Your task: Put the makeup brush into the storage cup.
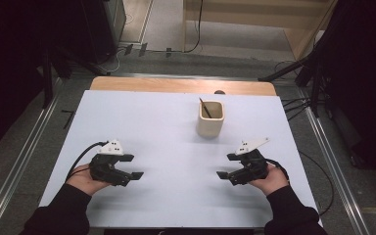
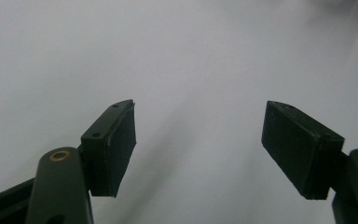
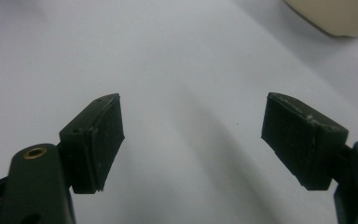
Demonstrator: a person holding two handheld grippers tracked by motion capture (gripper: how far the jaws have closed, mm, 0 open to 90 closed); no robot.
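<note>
A person in dark sleeves holds two black, hard-edged grippers low over a table (image 1: 176, 196) covered with a smooth, matte white sheet, its wooden edge showing as a tan strip along the far side. The left gripper (image 1: 133, 166) sits at the near left, cupped in the left hand (image 1: 84, 180), its jaws spread apart and pointing toward the middle of the table; a flat, pale three-cornered plate rides on top and a black cable loops away behind it. The right gripper (image 1: 224, 165) mirrors it at the near right, held in the right hand (image 1: 271, 180), jaws likewise parted and holding nothing, a similar pale plate tilted above it.

Beyond and between them, nearer the right gripper, stands a cream-coloured cup (image 1: 210, 119) of squarish section with rounded corners, upright, its surface plain and dull. A thin dark stick (image 1: 204, 107) leans inside it against the rim.

In the left gripper view, the left gripper (image 2: 198, 140) shows two blocky black pads (image 2: 119, 147) with flat rubbery faces, set wide over bare white sheet, a brass-coloured pivot ring on each arm. In the right gripper view, the right gripper (image 3: 191, 140) shows the same wedge-shaped pads (image 3: 298, 140), edges slightly scuffed, equally wide apart, with the rounded base of the cup (image 3: 340, 16) at the upper right corner, well apart from the jaws.
</note>
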